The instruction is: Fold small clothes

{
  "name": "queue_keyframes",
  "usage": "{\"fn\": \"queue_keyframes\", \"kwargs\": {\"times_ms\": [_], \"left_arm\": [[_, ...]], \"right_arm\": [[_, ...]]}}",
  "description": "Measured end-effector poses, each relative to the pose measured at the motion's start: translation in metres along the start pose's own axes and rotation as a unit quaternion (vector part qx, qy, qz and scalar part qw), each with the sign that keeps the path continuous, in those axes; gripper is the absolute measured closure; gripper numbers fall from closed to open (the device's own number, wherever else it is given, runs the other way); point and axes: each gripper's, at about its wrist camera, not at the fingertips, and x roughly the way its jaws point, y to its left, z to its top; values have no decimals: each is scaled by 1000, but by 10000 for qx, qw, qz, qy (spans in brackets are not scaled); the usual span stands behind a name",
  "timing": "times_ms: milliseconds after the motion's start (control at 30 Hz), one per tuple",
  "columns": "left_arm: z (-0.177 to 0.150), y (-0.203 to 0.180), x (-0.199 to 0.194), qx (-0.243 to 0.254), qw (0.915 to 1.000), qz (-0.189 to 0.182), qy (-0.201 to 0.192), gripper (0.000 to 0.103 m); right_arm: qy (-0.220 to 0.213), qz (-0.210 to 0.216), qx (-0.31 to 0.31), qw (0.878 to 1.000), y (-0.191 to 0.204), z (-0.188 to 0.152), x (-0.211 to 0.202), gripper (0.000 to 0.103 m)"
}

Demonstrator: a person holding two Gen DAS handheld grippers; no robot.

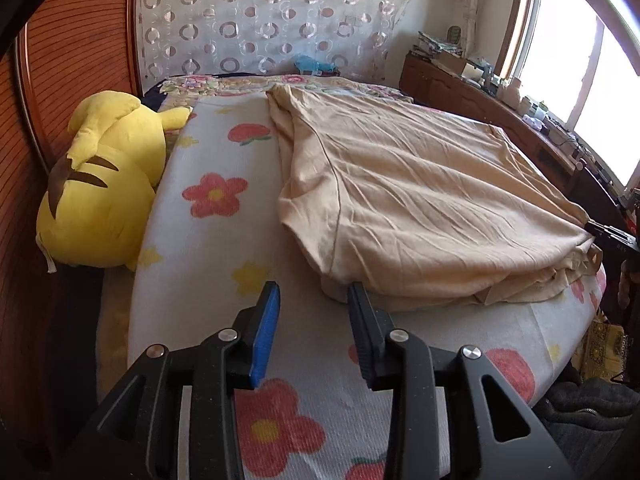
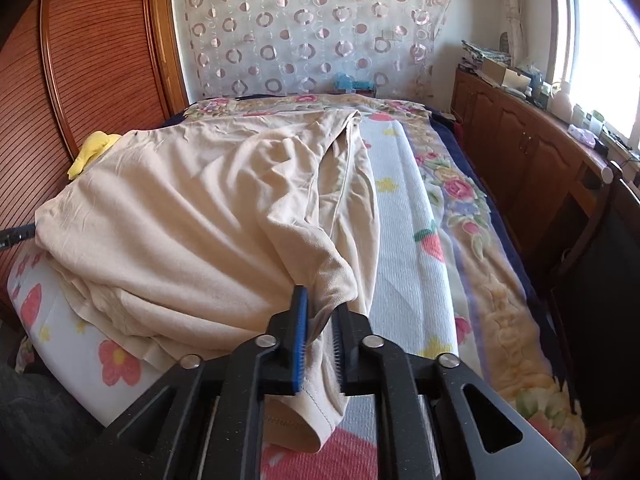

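Note:
A beige garment (image 1: 420,196) lies spread and creased on a white floral blanket (image 1: 216,208). My left gripper (image 1: 314,294) is open and empty, just at the garment's near left corner; its right finger touches the cloth edge. My right gripper (image 2: 320,304) is shut on a sleeve of the same beige garment (image 2: 192,216), with the hemmed cuff (image 2: 308,420) hanging down between the jaws. The right gripper's tip also shows in the left wrist view (image 1: 612,236) at the garment's right edge.
A yellow plush toy (image 1: 100,188) lies left of the blanket against a wooden panel (image 1: 72,80). A wooden cabinet (image 2: 532,168) with clutter runs under the window on the right. A patterned curtain (image 2: 312,32) hangs behind the bed.

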Motion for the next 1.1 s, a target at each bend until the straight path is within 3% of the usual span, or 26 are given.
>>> {"fn": "queue_keyframes", "kwargs": {"times_ms": [67, 233, 500, 533, 567, 633, 933, 1067, 1100], "left_arm": [[0, -3, 7, 17, 10000, -42, 75, 67], [9, -4, 16, -81, 9998, -166, 74, 67], [13, -13, 23, -172, 9983, -554, 11, 67], [13, -14, 23, -156, 9984, -545, 2, 70], [13, -16, 24, -125, 9984, -546, -4, 82], [14, -19, 23, -57, 9983, -577, -5, 93], [8, -7, -43, -227, 9974, -75, -682, 98], [4, -3, -49, -124, 9978, 368, -546, 98], [4, -2, -46, -130, 9981, 338, -504, 98]], "right_arm": [[-59, -32, 22, 10000, 0, -3, -6, 76], [-202, -199, 29, 9996, -7, -14, -16, 65], [-21, -296, -50, 9995, -7, -23, 10, 62], [26, -330, -62, 9994, -7, -25, 15, 62], [8, -341, -59, 9994, -6, -27, 17, 62], [-65, -314, -33, 9995, -9, -27, 16, 62], [-147, -119, 47, 9998, -21, -31, 15, 61], [-171, -115, 47, 9998, -21, -32, 16, 61], [-169, -112, 41, 9998, -21, -32, 16, 61]]}}
